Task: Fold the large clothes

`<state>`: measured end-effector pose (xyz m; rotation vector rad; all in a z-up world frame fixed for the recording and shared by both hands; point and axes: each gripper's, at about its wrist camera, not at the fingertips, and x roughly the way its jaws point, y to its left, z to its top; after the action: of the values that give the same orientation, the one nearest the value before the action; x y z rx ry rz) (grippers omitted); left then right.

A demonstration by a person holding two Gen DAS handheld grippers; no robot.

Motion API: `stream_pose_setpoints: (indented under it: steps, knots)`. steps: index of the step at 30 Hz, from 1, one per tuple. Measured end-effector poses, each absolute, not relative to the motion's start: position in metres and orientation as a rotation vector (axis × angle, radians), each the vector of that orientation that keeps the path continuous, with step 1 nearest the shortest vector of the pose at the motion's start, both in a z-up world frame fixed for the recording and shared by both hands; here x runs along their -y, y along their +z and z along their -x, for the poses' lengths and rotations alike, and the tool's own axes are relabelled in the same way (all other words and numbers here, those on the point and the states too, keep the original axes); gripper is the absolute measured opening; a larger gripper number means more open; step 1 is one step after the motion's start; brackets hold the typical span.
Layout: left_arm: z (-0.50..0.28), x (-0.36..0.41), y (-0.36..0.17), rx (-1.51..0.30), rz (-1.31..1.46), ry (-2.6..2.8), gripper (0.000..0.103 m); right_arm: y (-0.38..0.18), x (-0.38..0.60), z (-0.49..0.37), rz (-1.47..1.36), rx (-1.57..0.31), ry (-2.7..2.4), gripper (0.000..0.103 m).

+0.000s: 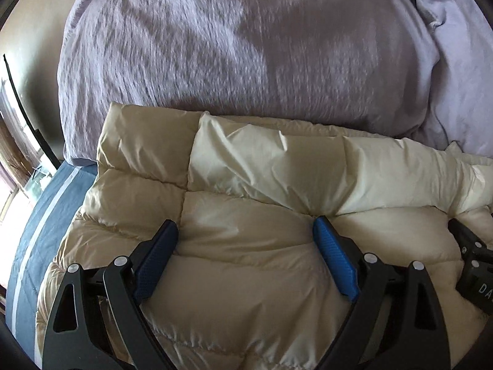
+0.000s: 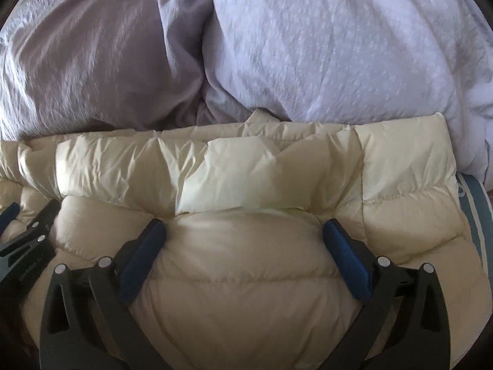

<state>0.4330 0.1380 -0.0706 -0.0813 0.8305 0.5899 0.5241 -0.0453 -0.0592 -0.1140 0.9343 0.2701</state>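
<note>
Both wrist cameras look steeply down, close over the cream puffer jacket (image 1: 246, 246) (image 2: 246, 277), facing the lilac duvet (image 1: 215, 46) (image 2: 339, 46) at twelve o'clock.

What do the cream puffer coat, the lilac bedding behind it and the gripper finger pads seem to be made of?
Cream puffer coat: thin, slightly glossy synthetic shell, probably nylon or polyester, with stitched quilting and puffy filling.
Lilac bedding: soft matte woven fabric, perhaps cotton, finely crinkled.
Finger pads: blue, finely ribbed plastic or rubber, on black matte plastic arms.
</note>
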Motion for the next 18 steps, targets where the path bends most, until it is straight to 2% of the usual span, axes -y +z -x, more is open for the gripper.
stream_pose_setpoints:
  steps: [10,18]
  knots:
    - [-0.448,-0.137,-0.074,-0.871,0.082,0.614,0.093,-0.07,0.027,-0.537,0.135,-0.949,0.249,0.101]
    - [-0.42,-0.118,-0.044,-0.803,0.134,0.582,0.092,-0.025,0.053,-0.511,0.02,-0.853,0.295,0.101]
